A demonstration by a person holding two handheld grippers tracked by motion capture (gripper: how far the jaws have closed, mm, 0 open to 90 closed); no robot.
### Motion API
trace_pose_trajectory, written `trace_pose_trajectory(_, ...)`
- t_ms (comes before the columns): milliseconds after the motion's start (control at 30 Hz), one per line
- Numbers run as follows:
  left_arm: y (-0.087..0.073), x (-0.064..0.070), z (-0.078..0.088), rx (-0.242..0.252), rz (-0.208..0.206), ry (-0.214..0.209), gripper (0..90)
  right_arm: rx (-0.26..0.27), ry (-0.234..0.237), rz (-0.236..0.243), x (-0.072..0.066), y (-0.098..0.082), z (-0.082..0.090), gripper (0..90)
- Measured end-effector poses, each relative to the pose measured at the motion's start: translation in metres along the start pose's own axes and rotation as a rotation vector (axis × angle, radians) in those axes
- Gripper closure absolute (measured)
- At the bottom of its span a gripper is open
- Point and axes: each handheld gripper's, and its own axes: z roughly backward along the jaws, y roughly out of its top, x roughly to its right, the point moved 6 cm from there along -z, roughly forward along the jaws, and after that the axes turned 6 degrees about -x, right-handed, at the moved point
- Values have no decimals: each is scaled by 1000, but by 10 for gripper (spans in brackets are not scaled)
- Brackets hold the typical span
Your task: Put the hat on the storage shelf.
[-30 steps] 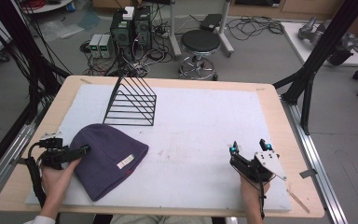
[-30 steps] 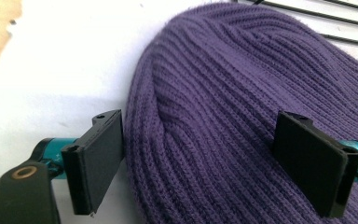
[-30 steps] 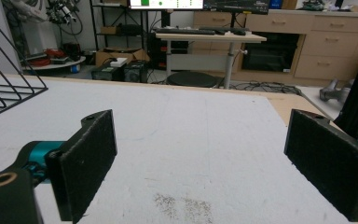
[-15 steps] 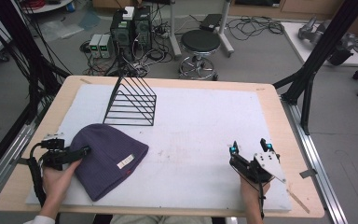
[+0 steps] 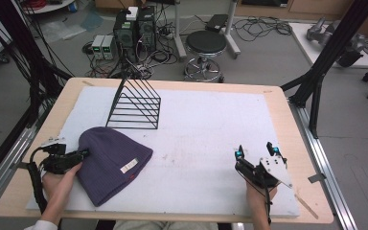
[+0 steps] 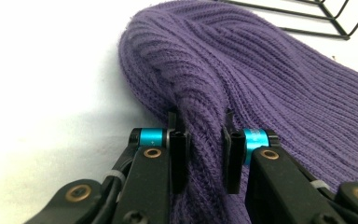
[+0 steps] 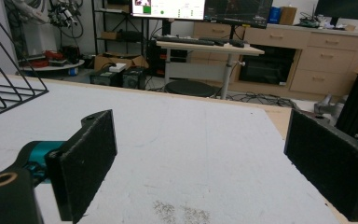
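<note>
- A white foam mat (image 5: 206, 139) covers the light wooden table (image 5: 287, 103) across the centre of the high view.
- A purple ribbed knit beanie (image 5: 112, 163) lies flat at lower left, a small pale label (image 5: 128, 165) near its brim.
- A black wire triangular rack (image 5: 136, 105) stands empty at upper left, just beyond the beanie.
- The left gripper (image 6: 200, 140) pinches a raised fold of the beanie's edge.
- The right gripper (image 5: 256, 152), lower right, is spread wide over bare mat.

Probably a lab, monitors (image 7: 200, 9), floor cables (image 5: 263, 26)
</note>
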Motion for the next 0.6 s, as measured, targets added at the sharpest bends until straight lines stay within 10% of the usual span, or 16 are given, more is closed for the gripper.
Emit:
trace_pose_trajectory(400,5,6,9,93,-54,14,783,-2,1,-16,3,-1,-1,85)
trace_pose_trajectory(600,14,19,16,186,-192,67,783,-5,5,-23,3,-1,-1,85)
